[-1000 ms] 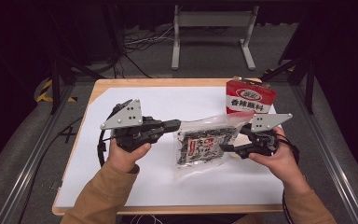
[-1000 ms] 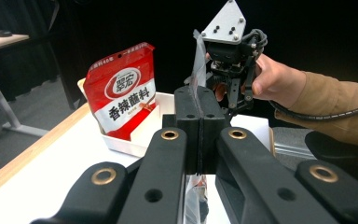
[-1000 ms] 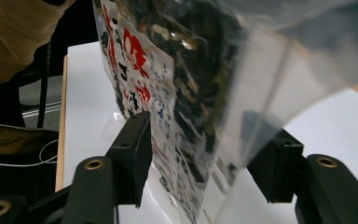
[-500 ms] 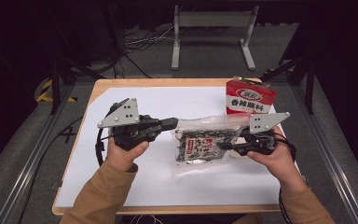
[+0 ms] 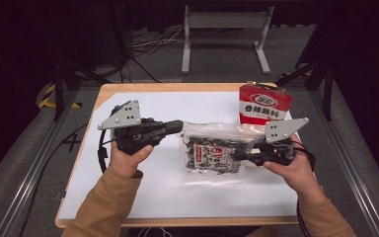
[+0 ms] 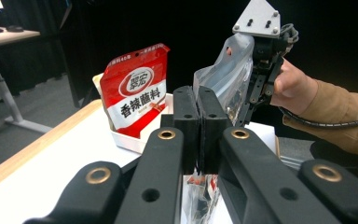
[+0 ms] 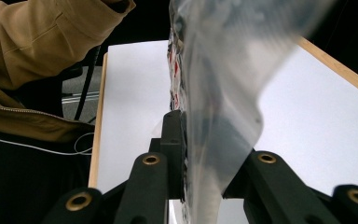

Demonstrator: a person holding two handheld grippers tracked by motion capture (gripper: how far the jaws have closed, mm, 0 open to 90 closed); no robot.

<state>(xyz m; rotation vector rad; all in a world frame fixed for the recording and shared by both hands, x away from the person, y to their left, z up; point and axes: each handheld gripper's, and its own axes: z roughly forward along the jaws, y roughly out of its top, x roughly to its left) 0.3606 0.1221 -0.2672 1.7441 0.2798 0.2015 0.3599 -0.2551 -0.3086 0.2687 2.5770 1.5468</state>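
Step in hand: I hold a clear bag (image 5: 212, 150) of dark snacks between my two claws, stretched across the middle of the desk (image 5: 202, 197), just in front of the red pouch (image 5: 264, 104).
Left claw (image 5: 176, 127): its two black jaws are pressed flat together on the bag's left upper corner; in the left gripper view the jaws meet with no gap and the plastic runs away beyond them.
Right claw (image 5: 237, 156): clamped on the bag's right edge; in the right gripper view the clear film (image 7: 223, 93) rises straight out from between the jaws.
Bag: its lower part seems to rest on the white desk surface, while its right side is lifted and held on edge by my right claw.
Red pouch: stands upright in a small white tray (image 6: 135, 140) at the far right of the desk, apart from the bag.
Next move: I judge the bag's mouth wants opening, so I should draw the claws gently apart, keeping both grips firm so the thin film neither slips nor tears.
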